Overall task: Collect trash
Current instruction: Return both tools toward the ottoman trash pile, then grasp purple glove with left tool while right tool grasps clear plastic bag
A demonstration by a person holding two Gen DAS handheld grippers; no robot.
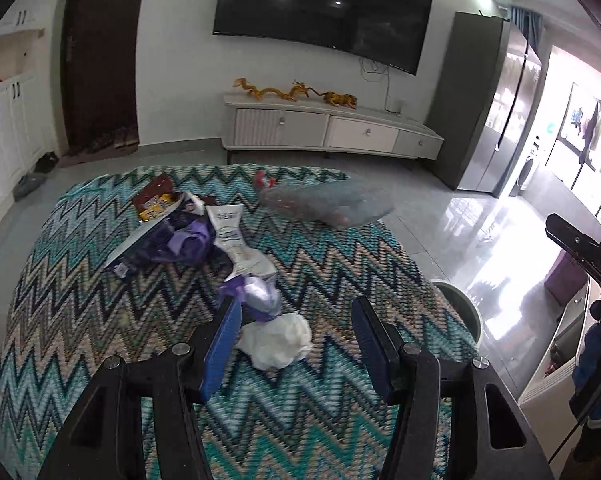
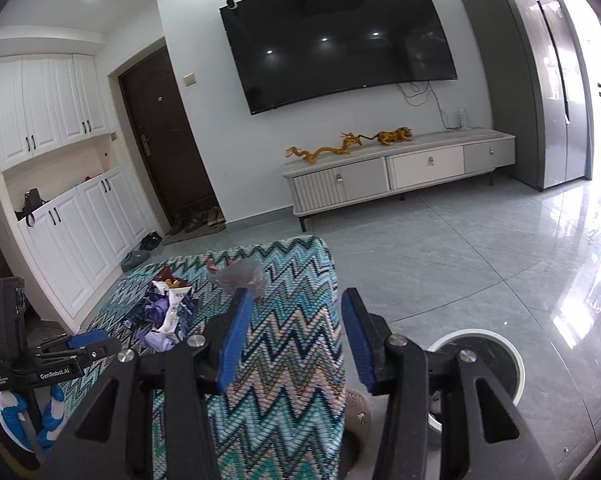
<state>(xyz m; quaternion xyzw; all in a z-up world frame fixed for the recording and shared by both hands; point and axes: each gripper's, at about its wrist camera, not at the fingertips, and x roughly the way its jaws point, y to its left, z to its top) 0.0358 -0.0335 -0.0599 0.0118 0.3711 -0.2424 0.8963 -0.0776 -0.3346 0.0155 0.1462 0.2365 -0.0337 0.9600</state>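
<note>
Two tongs stand wide and empty; the left tongs [image 1: 296, 344] frame a crumpled white tissue [image 1: 276, 340] at lower centre of the zigzag-cloth table [image 1: 100, 320]. Next, probably: close on it, carry to the bin [image 2: 508, 356] below the right tongs [image 2: 296, 344]

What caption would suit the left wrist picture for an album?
Open left gripper poised over a crumpled white tissue on a zigzag cloth.
</note>
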